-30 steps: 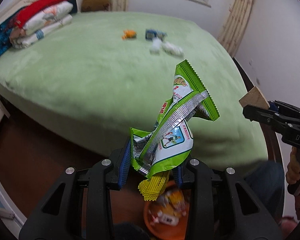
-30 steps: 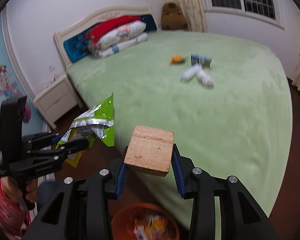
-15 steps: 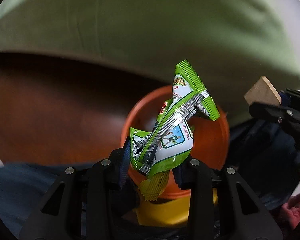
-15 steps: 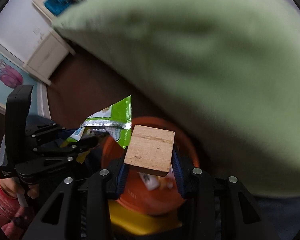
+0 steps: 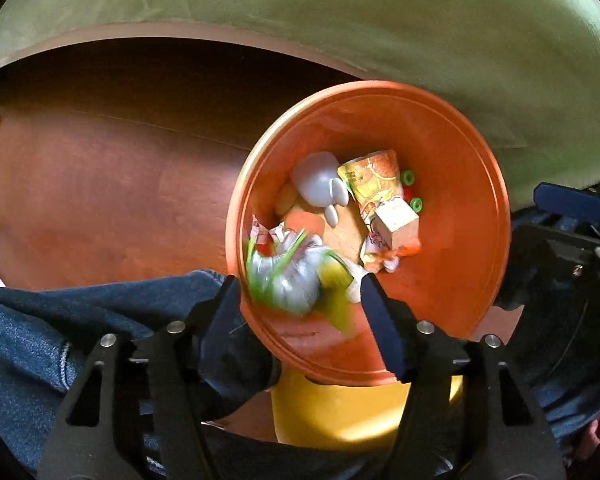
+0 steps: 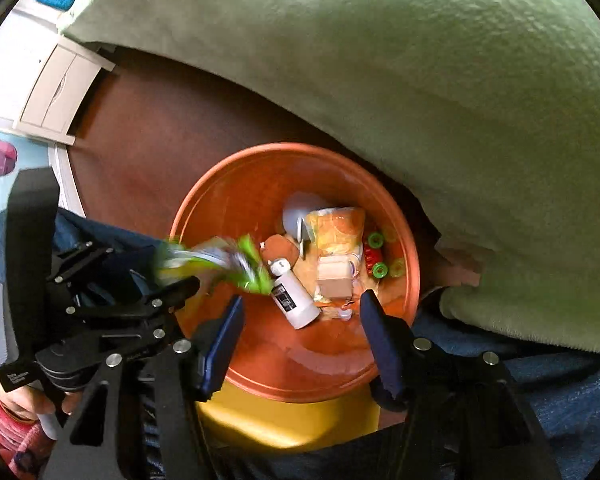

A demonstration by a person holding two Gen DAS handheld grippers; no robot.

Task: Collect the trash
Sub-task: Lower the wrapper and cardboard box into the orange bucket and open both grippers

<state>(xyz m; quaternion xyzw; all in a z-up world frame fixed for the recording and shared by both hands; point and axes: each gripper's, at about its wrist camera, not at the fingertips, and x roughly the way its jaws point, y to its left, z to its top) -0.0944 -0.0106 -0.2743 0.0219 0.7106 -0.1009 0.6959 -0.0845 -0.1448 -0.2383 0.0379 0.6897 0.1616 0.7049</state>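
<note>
An orange trash bin (image 5: 480, 248) (image 6: 228, 208) stands on the floor by the bed. My left gripper (image 5: 302, 292) is open above its near rim; a blurred green snack wrapper (image 5: 288, 276) (image 6: 220, 264) is falling free from it into the bin. My right gripper (image 6: 300, 312) is open and empty over the bin. A wooden block (image 5: 396, 220) (image 6: 334, 280) lies loose inside the bin on an orange pouch (image 5: 374, 180) (image 6: 336, 232). A white bottle (image 6: 294, 300) and a white cup (image 5: 316, 180) also lie in the bin.
The green bed cover (image 5: 380, 20) (image 6: 420, 60) hangs right behind the bin. Dark wooden floor (image 5: 100, 180) lies to the left. A white nightstand (image 6: 60, 88) stands at far left. The person's jeans (image 5: 60, 320) are close below. A yellow base (image 5: 360, 412) sits under the bin.
Both grippers opened over the bin. The green wrapper left the left gripper and is falling; the wooden block dropped from the right gripper into the bin.
</note>
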